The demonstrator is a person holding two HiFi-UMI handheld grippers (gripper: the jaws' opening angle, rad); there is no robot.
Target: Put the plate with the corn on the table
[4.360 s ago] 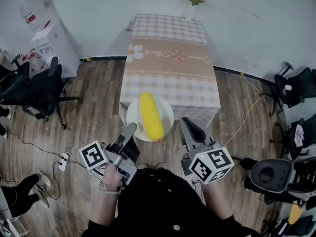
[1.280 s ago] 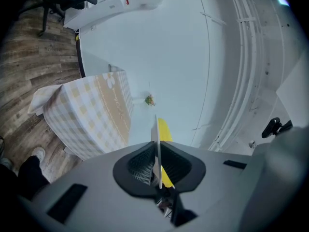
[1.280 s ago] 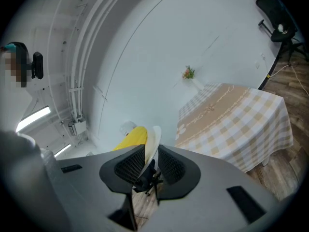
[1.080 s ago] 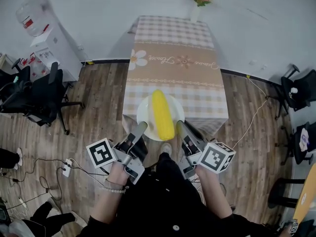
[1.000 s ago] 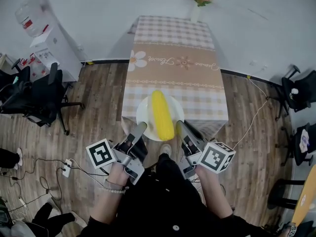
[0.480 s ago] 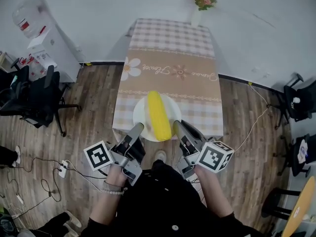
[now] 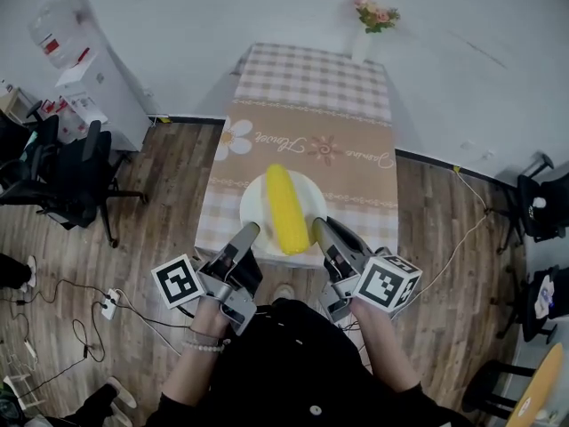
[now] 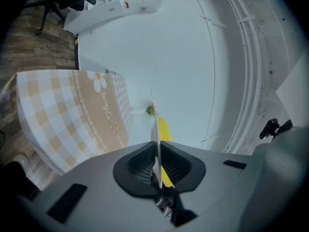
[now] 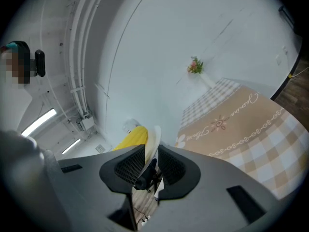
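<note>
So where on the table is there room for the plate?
Almost the whole table is bare: the checked near end by the plate, the brown middle band, and the far end's left side. Only the far right corner is taken, by the vase.

even bright indoor light, soft shadows, strong fisheye edge distortion

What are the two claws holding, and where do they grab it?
The white plate carrying the corn. The left claw pinches its near-left rim, the right claw its near-right rim.
</note>
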